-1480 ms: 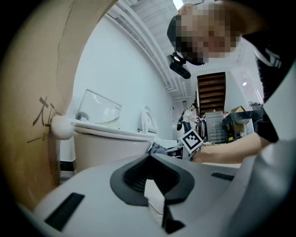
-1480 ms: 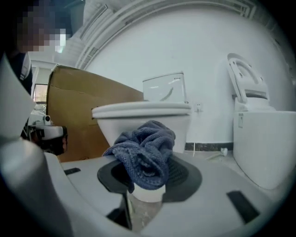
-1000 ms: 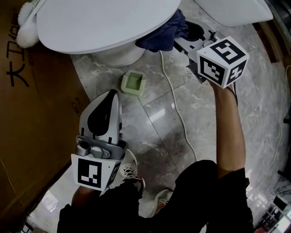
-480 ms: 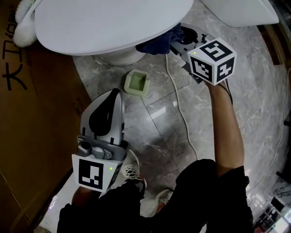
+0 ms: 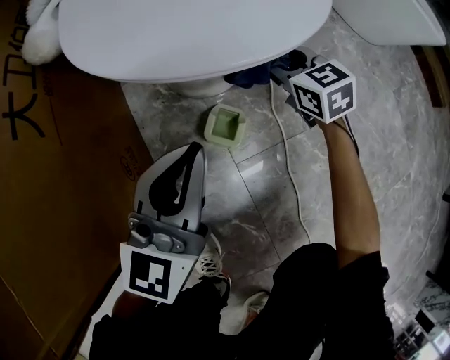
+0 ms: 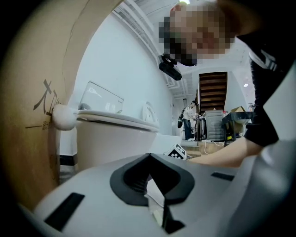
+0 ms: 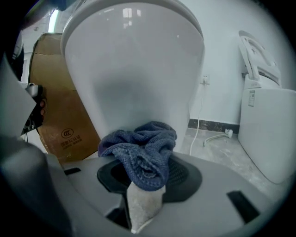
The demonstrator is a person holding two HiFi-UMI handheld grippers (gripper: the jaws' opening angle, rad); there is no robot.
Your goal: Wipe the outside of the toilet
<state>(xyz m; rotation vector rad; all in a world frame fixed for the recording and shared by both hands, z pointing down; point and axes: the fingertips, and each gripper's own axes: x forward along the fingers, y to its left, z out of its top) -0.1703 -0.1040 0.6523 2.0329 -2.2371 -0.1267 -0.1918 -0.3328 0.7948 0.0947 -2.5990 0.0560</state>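
Observation:
The white toilet [image 5: 190, 35] fills the top of the head view, its bowl overhanging the pedestal [image 5: 204, 87]. My right gripper [image 5: 275, 70] is shut on a dark blue cloth [image 5: 247, 76], which is tucked under the bowl's rim beside the pedestal and mostly hidden. In the right gripper view the bunched blue cloth [image 7: 143, 148] sits in the right gripper [image 7: 138, 187], close in front of the toilet's outside wall [image 7: 134, 69]. My left gripper [image 5: 188, 151] hangs low over the floor, shut with nothing in it, well short of the toilet [image 6: 111, 134].
A small green square container [image 5: 225, 126] stands on the marble floor near the pedestal. A white cable [image 5: 288, 162] runs across the floor. A cardboard box [image 5: 56, 162] walls the left side. Another white fixture [image 5: 387, 17] stands at the top right. The person's shoe [image 5: 207, 267] is below.
My right gripper has pushed the blue cloth further in under the bowl's rim, so less cloth shows. The left gripper has stayed roughly in place, still shut.

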